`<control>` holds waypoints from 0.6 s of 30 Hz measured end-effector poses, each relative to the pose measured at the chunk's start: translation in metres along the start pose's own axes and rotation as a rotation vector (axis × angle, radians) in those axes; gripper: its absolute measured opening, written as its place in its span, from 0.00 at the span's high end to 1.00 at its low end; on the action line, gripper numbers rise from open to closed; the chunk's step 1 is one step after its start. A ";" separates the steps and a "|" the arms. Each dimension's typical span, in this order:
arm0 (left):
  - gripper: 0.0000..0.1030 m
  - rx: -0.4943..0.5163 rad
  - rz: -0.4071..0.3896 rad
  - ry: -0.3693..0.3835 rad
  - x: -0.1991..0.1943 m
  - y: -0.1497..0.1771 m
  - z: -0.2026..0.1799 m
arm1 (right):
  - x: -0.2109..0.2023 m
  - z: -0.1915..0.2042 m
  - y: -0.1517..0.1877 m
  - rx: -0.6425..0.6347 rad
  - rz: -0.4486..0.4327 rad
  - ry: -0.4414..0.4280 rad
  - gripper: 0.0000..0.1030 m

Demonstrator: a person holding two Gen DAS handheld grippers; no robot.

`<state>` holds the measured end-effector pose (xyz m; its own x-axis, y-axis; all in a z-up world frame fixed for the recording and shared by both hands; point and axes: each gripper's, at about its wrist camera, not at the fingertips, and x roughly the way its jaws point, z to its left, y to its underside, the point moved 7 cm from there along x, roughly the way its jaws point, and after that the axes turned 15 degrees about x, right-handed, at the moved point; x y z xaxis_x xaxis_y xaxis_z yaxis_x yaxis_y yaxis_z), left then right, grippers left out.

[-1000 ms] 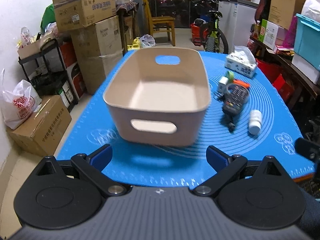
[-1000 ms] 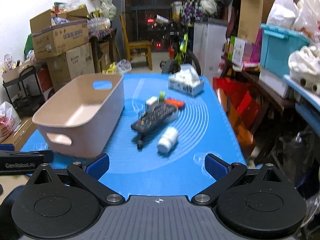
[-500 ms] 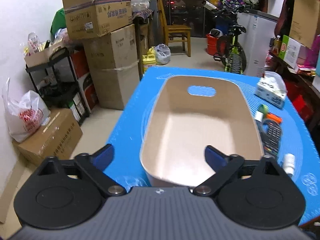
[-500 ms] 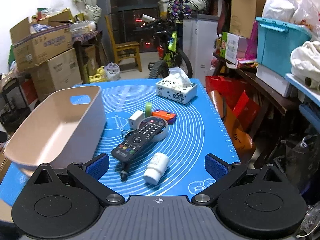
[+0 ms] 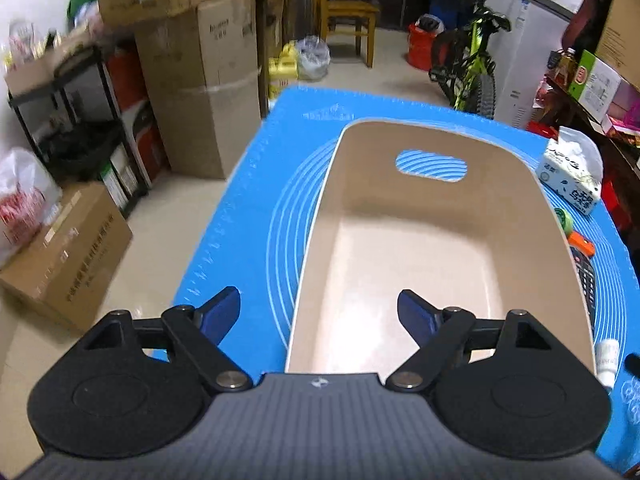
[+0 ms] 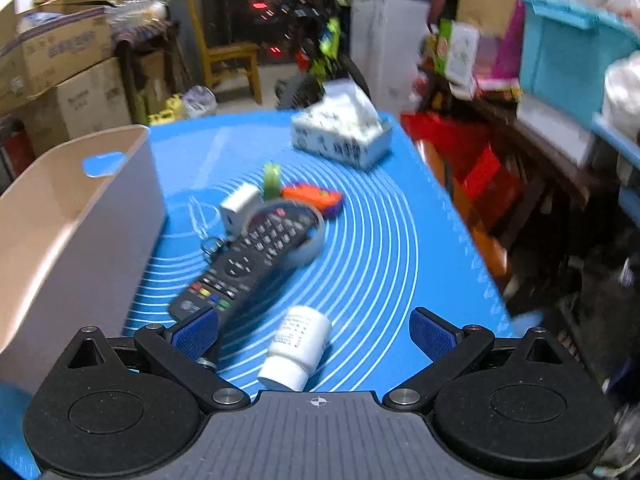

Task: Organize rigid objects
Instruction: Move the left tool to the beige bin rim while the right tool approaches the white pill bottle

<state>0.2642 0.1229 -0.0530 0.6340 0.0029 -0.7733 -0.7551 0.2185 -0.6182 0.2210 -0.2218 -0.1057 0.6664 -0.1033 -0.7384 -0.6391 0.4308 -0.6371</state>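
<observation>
An empty beige basket [image 5: 420, 240] stands on the blue mat [image 5: 248, 208]; it also shows at the left in the right wrist view [image 6: 72, 240]. My left gripper [image 5: 320, 312] is open, its fingers straddling the basket's near left wall. My right gripper [image 6: 314, 330] is open and empty, just above a white pill bottle [image 6: 300, 344] lying between its fingers. Beyond lie a black remote [image 6: 248, 264] resting on a tape roll [image 6: 312, 240], a white charger cube [image 6: 239, 205], a green item [image 6: 271, 178] and an orange item [image 6: 312, 197].
A tissue box [image 6: 340, 136] sits at the mat's far right. Stacked cardboard boxes [image 5: 200, 64] and a shelf stand left of the table. A bicycle [image 5: 468, 68] and wooden chair [image 5: 344, 12] are behind. Cluttered shelves with a teal bin [image 6: 572, 44] lie right.
My left gripper has moved forward and left, now straddling the basket's left wall. My right gripper has dropped forward onto the pill bottle, which now lies between its fingers.
</observation>
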 end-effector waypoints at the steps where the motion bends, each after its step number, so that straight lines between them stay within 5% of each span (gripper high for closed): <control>1: 0.18 -0.002 0.014 0.011 0.005 0.002 0.000 | 0.006 -0.002 0.001 0.007 0.010 0.013 0.02; 10: 0.31 0.034 0.156 0.010 0.025 0.023 0.002 | 0.044 -0.008 0.013 -0.017 0.075 0.043 0.02; 18: 0.58 0.052 0.216 0.030 0.029 0.028 0.006 | 0.058 -0.010 0.024 0.000 0.131 0.040 0.12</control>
<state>0.2628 0.1353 -0.0922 0.4527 0.0258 -0.8913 -0.8625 0.2661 -0.4304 0.2405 -0.2263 -0.1654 0.5614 -0.0816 -0.8235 -0.7196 0.4432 -0.5345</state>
